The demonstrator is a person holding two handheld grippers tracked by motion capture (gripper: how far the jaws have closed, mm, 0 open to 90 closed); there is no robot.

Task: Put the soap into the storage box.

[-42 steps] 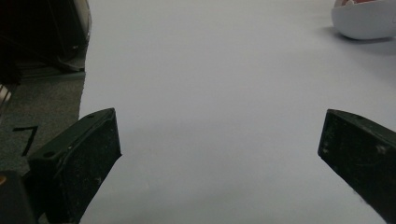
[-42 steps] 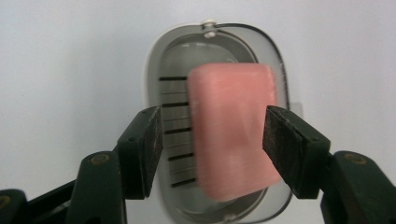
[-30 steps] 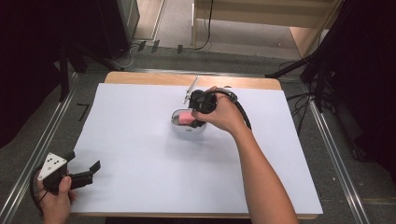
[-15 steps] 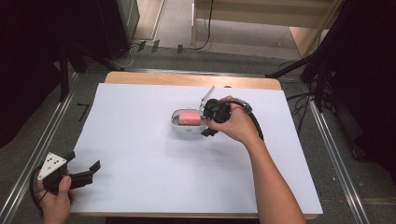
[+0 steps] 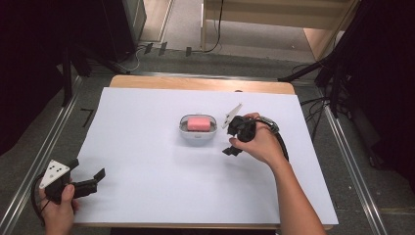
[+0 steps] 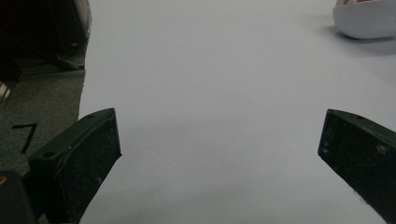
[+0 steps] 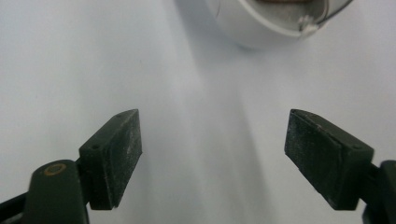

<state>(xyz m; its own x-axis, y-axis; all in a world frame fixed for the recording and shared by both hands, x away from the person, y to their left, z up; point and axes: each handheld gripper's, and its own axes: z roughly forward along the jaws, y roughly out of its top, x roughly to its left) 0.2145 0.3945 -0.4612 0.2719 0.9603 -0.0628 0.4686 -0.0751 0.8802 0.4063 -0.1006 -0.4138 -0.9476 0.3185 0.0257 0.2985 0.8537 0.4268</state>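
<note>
My right claw hangs with jaws spread wide and empty, just beside the white dish holding a pink bar mid-counter. My left claw gapes too, gripping nothing, well apart at the near left corner of the white counter.

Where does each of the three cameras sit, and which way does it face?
High view: above the table's near side, looking forward and down; both forearms, left gripper, right gripper, white dish holding pink soap.
Left gripper view: rides the left gripper, facing across the white sheet; open jaws.
Right gripper view: rides the right gripper, open jaws.
Shared: dish.
</note>
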